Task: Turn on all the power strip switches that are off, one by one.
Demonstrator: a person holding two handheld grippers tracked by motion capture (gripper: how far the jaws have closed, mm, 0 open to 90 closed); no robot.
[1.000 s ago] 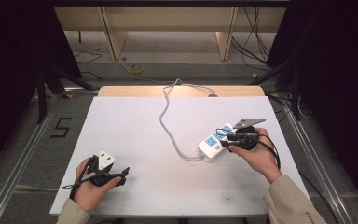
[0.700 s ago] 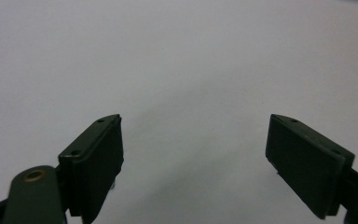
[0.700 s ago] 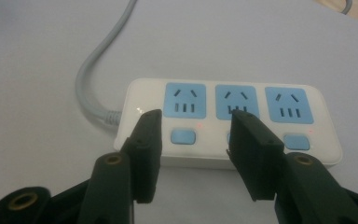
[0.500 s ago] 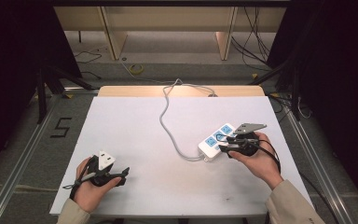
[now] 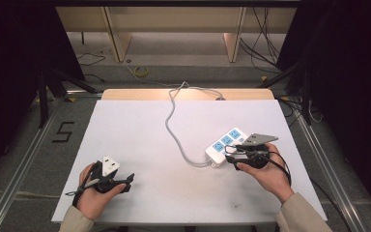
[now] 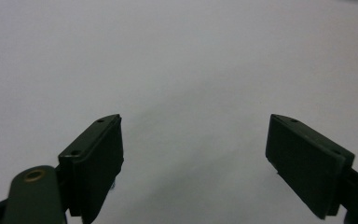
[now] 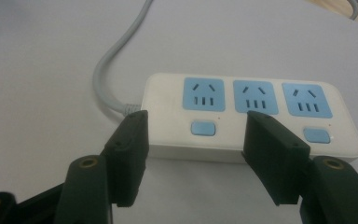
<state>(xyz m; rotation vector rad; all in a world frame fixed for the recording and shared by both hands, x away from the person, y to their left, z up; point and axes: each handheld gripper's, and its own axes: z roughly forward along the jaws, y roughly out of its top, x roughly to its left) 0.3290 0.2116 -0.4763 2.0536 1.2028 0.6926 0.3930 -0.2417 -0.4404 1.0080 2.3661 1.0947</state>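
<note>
Power strip (image 5: pixel 226 144), right of table centre

Smooth white plastic slab, three blue sockets; long axis diagonal, far end up-right, grey cable (image 5: pixel 173 121) leaving near end toward the back edge. Your right gripper (image 5: pixel 233 155) gapes just beside it; your left gripper (image 5: pixel 125 182) gapes over bare white table (image 5: pixel 140 125).

- The white table (image 5: pixel 140 130) is brightly lit from above, and the room around it is dark.
- The high view is a bit soft and grainy.
- In the left gripper view the table looks grey and dim, with faint shadows near the black jaws.
- In the right gripper view the power strip (image 7: pixel 256 116) looks sharp; the jaws look slightly blurry.
</note>
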